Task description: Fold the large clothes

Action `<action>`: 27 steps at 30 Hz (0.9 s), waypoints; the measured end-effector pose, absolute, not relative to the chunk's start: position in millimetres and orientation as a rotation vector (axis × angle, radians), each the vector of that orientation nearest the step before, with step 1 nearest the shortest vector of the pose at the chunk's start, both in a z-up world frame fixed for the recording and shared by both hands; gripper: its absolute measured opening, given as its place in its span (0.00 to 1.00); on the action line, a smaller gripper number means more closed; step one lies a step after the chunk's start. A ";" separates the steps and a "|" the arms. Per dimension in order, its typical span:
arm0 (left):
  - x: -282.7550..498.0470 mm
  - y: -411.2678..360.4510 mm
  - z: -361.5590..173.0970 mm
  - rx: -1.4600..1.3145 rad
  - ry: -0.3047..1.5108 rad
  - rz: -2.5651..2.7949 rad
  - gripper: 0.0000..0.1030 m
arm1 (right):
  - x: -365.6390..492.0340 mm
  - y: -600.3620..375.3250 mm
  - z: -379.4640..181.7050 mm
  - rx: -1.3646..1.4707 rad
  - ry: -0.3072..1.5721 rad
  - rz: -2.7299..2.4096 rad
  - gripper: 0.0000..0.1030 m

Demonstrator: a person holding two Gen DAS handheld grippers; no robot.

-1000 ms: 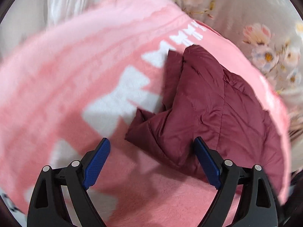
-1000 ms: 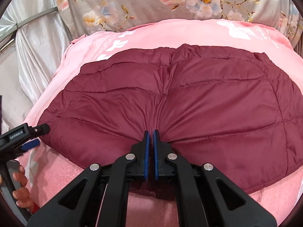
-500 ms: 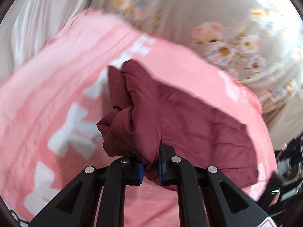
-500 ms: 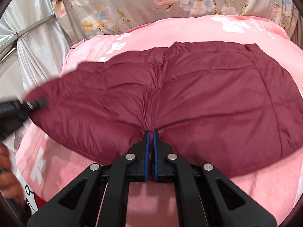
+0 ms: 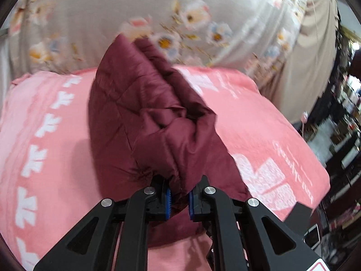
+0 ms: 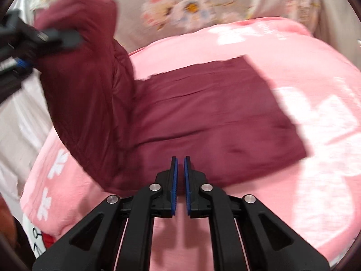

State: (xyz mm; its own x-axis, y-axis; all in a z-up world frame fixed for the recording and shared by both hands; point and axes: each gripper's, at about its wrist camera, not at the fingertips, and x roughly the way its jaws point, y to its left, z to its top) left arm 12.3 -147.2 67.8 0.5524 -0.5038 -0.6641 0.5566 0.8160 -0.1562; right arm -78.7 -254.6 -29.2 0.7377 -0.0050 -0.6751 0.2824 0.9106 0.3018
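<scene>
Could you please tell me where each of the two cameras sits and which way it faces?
Left wrist: on the left hand-held gripper, angled down along fingers shut on the lifted maroon jacket; pink blanket beyond.
Right wrist: on the right hand-held gripper, jaws nearly closed with nothing between, looking over the jacket's flat half; the left gripper shows upper left.
Shared: jacket, blanket, floral sheet.
</scene>
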 end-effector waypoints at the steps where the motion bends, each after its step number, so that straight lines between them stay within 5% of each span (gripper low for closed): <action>1: 14.5 -167.2 50.9 0.089 0.808 -0.648 0.10 | -83.4 -262.4 -29.3 0.409 0.725 -0.182 0.06; 5: 18.6 -197.9 1.6 0.073 0.949 -0.683 0.19 | -106.9 -299.8 -31.1 0.453 0.714 -0.271 0.09; 9: 4.5 -174.0 11.0 -0.010 0.934 -0.727 0.29 | -127.2 -322.4 -19.6 0.481 0.663 -0.319 0.17; 11: -0.4 -152.1 27.2 -0.045 0.893 -0.739 0.55 | -131.0 -324.9 -11.7 0.473 0.636 -0.317 0.26; 12: -2.9 -138.3 37.7 -0.054 0.852 -0.708 0.59 | -130.6 -325.2 -4.5 0.470 0.614 -0.305 0.30; 17: 8.4 -83.8 53.5 -0.026 0.803 -0.487 0.59 | -107.9 -306.3 30.2 0.429 0.560 -0.189 0.51; 22: 27.6 -65.1 17.9 -0.003 0.928 -0.376 0.59 | -68.0 -281.0 47.0 0.344 0.582 -0.142 0.60; 26: 23.2 -71.9 -1.8 0.021 0.972 -0.377 0.59 | -44.6 -270.6 31.5 0.289 0.632 -0.174 0.59; 27: 23.0 -73.8 -4.5 0.027 0.978 -0.376 0.59 | -40.7 -272.7 23.4 0.295 0.658 -0.180 0.52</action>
